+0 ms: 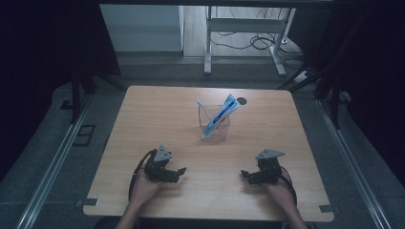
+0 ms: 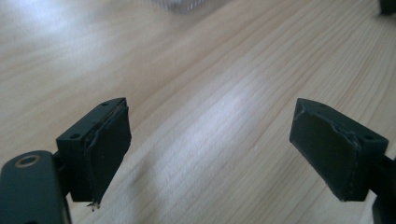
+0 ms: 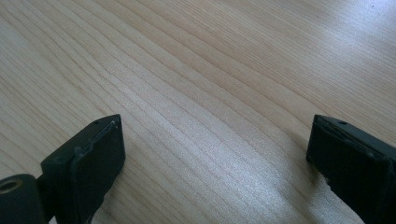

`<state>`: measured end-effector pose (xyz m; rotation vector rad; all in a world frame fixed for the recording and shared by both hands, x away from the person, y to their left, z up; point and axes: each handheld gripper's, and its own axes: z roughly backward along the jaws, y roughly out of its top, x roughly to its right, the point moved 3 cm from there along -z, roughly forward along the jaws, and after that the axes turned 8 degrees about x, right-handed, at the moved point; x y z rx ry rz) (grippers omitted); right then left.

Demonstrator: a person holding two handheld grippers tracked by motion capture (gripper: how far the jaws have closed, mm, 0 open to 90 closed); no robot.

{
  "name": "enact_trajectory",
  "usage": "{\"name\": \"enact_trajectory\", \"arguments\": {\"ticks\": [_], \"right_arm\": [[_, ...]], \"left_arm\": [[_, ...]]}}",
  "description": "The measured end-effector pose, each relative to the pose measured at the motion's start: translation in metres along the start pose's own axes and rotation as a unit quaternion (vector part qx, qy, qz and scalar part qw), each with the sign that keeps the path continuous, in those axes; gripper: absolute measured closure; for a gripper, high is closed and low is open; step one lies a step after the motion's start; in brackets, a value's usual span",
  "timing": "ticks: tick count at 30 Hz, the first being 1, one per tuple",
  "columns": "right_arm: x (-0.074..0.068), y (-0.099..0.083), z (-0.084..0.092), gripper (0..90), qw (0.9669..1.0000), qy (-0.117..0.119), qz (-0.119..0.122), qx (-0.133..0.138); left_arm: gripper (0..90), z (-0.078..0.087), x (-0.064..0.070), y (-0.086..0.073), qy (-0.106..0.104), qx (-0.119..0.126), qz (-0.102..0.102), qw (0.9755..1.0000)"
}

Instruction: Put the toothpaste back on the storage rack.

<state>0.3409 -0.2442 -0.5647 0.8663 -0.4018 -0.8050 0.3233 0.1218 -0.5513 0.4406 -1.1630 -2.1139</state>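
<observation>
Toothpaste tube [image 1: 222, 114] leans tilted in the clear cup [image 1: 214, 128], a white toothbrush [image 1: 205, 112] beside it in the same cup, mid-surface and well apart from both hands. Left claw [image 1: 177, 171] sits low at the near left of the wooden surface [image 1: 143, 119], tips aimed inward to the right, jaws spread wide over bare wood. Right claw [image 1: 245, 174] mirrors it at the near right, aimed left, jaws likewise spread and holding nothing. Forearms enter from the near edge.
</observation>
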Motion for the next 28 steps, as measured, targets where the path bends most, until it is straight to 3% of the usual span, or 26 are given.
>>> {"name": "enact_trajectory", "arguments": {"ticks": [7, 10, 15, 28], "right_arm": [[0.0, 0.0, -0.0001, 4.2, 1.0, 0.0, 0.0, 0.001], [0.0, 0.0, -0.0001, 4.2, 1.0, 0.0, 0.0, 0.0], [0.0, 0.0, -0.0001, 4.2, 1.0, 0.0, 0.0, 0.0], [-0.0001, -0.0001, 0.0, 4.1, 1.0, 0.0, -0.001, 0.0]], "left_arm": [[12.8, -0.0078, 0.0053, -0.0102, 0.002, -0.031, -0.008, 0.9995], [12.8, -0.0096, 0.0084, -0.0103, 0.011, -0.042, -0.022, 0.9988], [12.9, -0.0105, 0.007, -0.0107, 0.005, -0.048, 0.002, 0.9988], [13.0, -0.0103, 0.0072, -0.0109, 0.007, -0.048, 0.003, 0.9988]]}}
